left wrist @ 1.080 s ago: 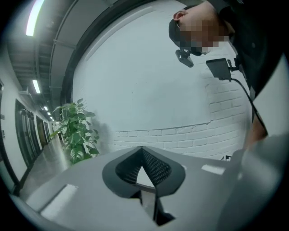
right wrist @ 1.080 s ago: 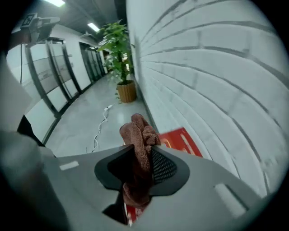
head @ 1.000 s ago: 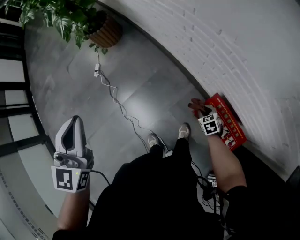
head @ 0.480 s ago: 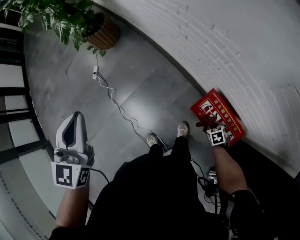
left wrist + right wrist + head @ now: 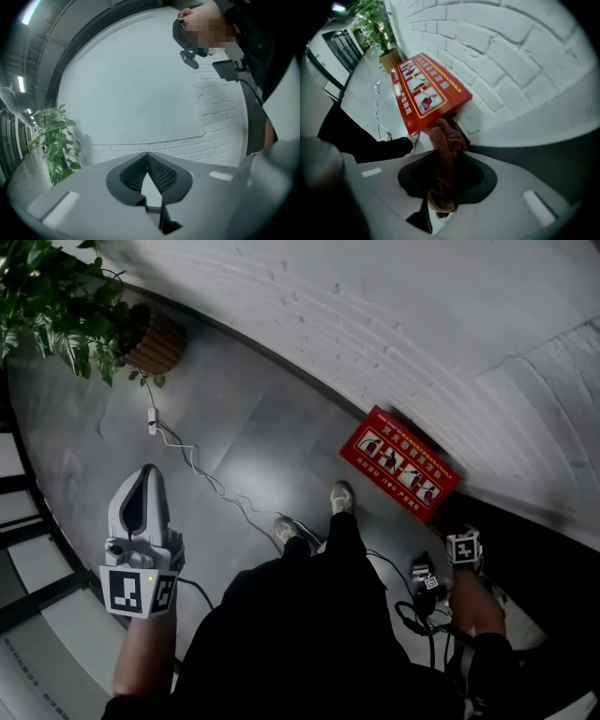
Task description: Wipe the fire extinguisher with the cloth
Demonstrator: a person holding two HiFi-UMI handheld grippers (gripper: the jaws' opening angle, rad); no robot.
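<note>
The cloth (image 5: 446,145) is brown, soft and limp. It looks light and would crumple rather than push back. The right gripper (image 5: 443,187) has it pinched at the middle, jaws part-closed on the bunch, with a wad poking past the tips. That wad is the part to wipe with.

No extinguisher shows, only a red box (image 5: 398,463) that I take to house it. It lies on the floor (image 5: 244,427) at the foot of the brick wall (image 5: 375,315), apart from the right gripper. Its printed lid looks stiff and smooth, and it might slide under a hard rub, so steady it by an edge.

The left gripper (image 5: 148,159) is closed and empty, aimed at the wall.
</note>
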